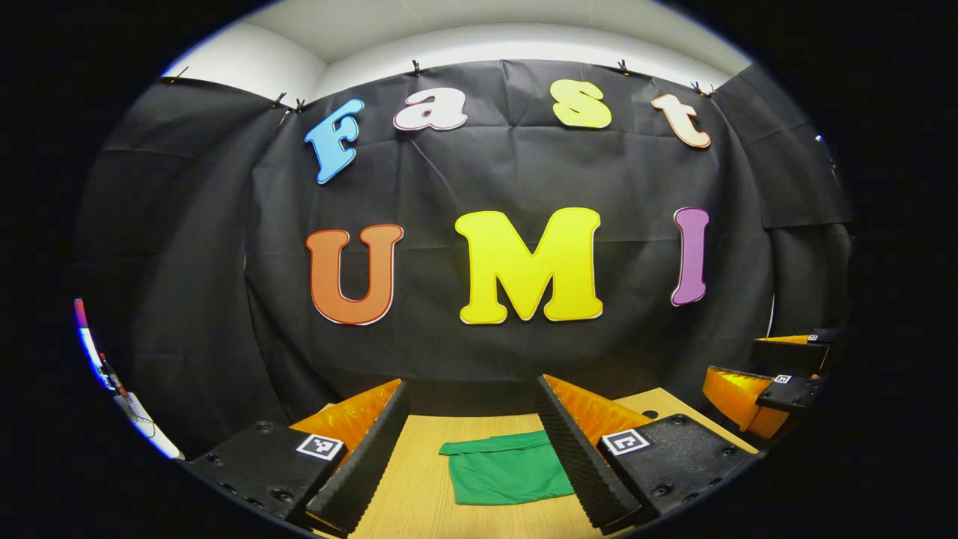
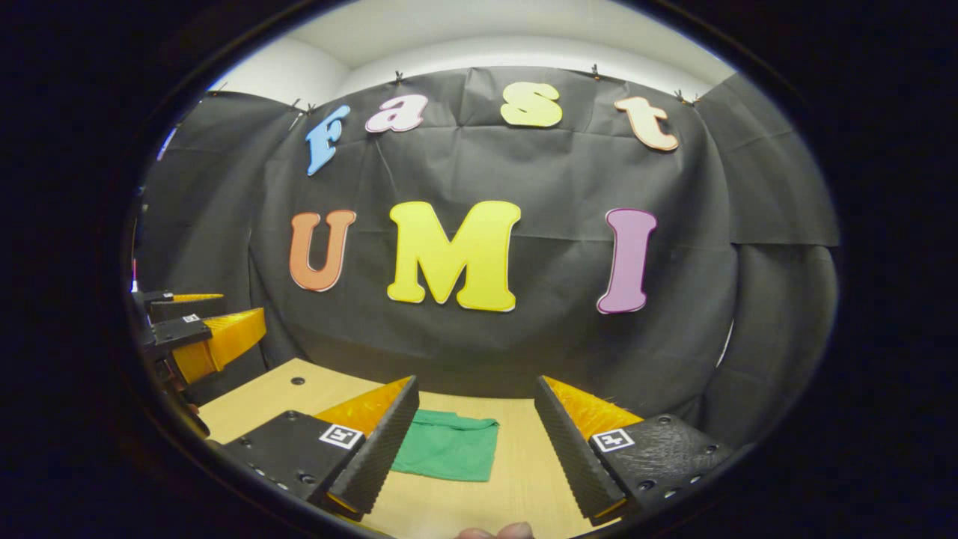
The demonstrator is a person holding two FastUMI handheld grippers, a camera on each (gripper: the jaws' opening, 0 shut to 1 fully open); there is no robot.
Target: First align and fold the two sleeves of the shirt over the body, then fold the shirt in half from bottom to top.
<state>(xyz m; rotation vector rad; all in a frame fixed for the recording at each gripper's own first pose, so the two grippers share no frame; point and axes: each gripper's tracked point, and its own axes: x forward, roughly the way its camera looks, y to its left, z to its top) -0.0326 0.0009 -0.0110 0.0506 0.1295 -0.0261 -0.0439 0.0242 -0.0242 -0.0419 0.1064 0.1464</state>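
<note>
The green shirt (image 1: pixel 503 471) lies folded into a small flat rectangle on the wooden table (image 1: pixel 419 501). In the left gripper view my left gripper (image 1: pixel 470 419) hangs open above the table, and the shirt shows between its fingers and partly behind the right one. In the right gripper view the same green shirt (image 2: pixel 449 448) lies beyond my open right gripper (image 2: pixel 473 415), with its left part hidden by the left finger. Neither gripper touches the cloth. The right gripper (image 1: pixel 771 389) appears at the far right of the left gripper view, and the left gripper (image 2: pixel 198 329) at the far left of the right gripper view.
The table (image 2: pixel 524 479) ends at the black cloth wall (image 1: pixel 479 359) just behind the shirt. A small dark hole (image 2: pixel 298 381) marks the tabletop near its left corner. A fingertip (image 2: pixel 498 532) shows at the bottom edge of the right gripper view.
</note>
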